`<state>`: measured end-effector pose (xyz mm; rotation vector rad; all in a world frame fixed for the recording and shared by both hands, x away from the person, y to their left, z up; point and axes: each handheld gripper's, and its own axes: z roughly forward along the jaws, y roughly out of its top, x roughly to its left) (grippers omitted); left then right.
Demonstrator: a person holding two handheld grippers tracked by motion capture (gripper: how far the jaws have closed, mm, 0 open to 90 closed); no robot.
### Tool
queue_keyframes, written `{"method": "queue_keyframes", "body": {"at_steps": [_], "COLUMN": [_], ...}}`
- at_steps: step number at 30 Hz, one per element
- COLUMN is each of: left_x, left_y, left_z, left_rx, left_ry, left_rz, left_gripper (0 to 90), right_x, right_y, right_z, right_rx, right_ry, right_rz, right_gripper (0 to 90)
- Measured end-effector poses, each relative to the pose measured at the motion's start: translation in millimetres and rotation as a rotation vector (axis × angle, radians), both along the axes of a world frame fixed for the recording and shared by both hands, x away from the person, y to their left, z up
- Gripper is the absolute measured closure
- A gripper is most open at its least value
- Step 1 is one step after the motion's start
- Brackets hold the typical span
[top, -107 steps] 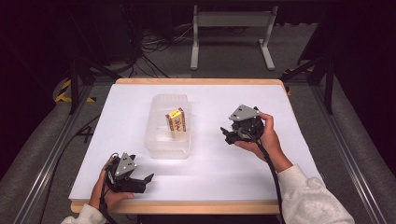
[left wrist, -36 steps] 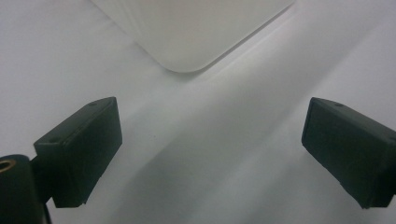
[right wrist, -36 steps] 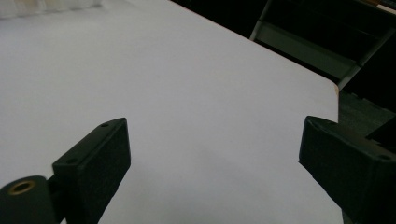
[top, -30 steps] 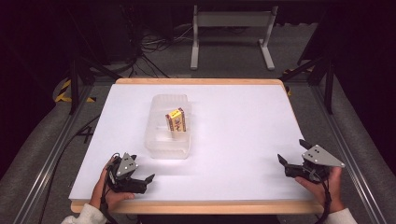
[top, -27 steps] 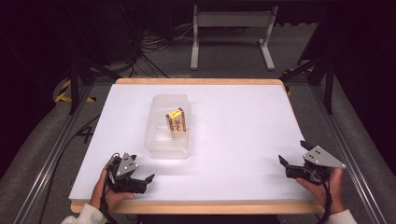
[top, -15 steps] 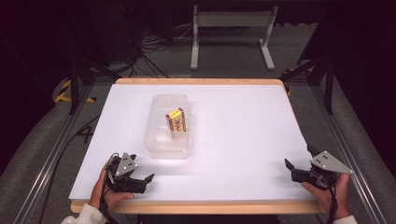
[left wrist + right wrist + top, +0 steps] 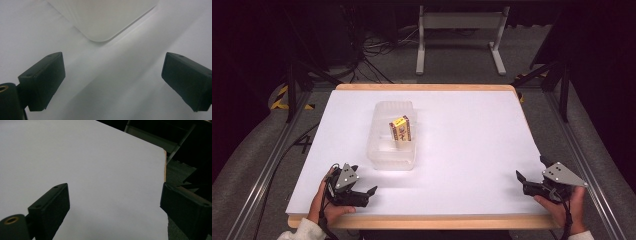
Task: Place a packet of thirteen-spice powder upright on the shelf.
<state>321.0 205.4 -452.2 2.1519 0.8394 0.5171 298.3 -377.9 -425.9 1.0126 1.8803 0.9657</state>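
A clear plastic tub [image 7: 393, 135] stands left of centre on the white table [image 7: 472, 135]. A small yellow and brown box [image 7: 400, 128] leans inside it. My left gripper [image 7: 364, 190] rests near the front left corner, open and empty, with a rounded corner of the tub [image 7: 100, 22] just ahead of its jaws. My right gripper [image 7: 529, 175] is open and empty by the front right corner, held by a hand; its jaws frame bare table [image 7: 100, 177] and the table's right edge.
The table has a wooden rim [image 7: 427, 87]. Dark floor, cables [image 7: 377, 50] and a grey metal stand [image 7: 459, 25] lie beyond the far edge. Metal rails [image 7: 592, 165] run along both sides of the table.
My right gripper has drawn back from beside the tub to the front right corner, still sliding rightward over the last second. The left gripper has stayed put.
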Motion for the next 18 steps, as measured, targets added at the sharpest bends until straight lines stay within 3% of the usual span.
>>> {"method": "queue_keyframes", "body": {"at_steps": [18], "left_x": [4.3], "left_y": [-3.5], "left_z": [-0.6], "left_rx": [-0.001], "left_ry": [0.007], "left_rz": [0.002], "left_gripper": [5.7], "right_x": [-0.1], "right_y": [1.4], "right_z": [-0.1], "right_rx": [-0.006], "right_ry": [-0.007], "right_rz": [0.008], "right_gripper": [9.1]}}
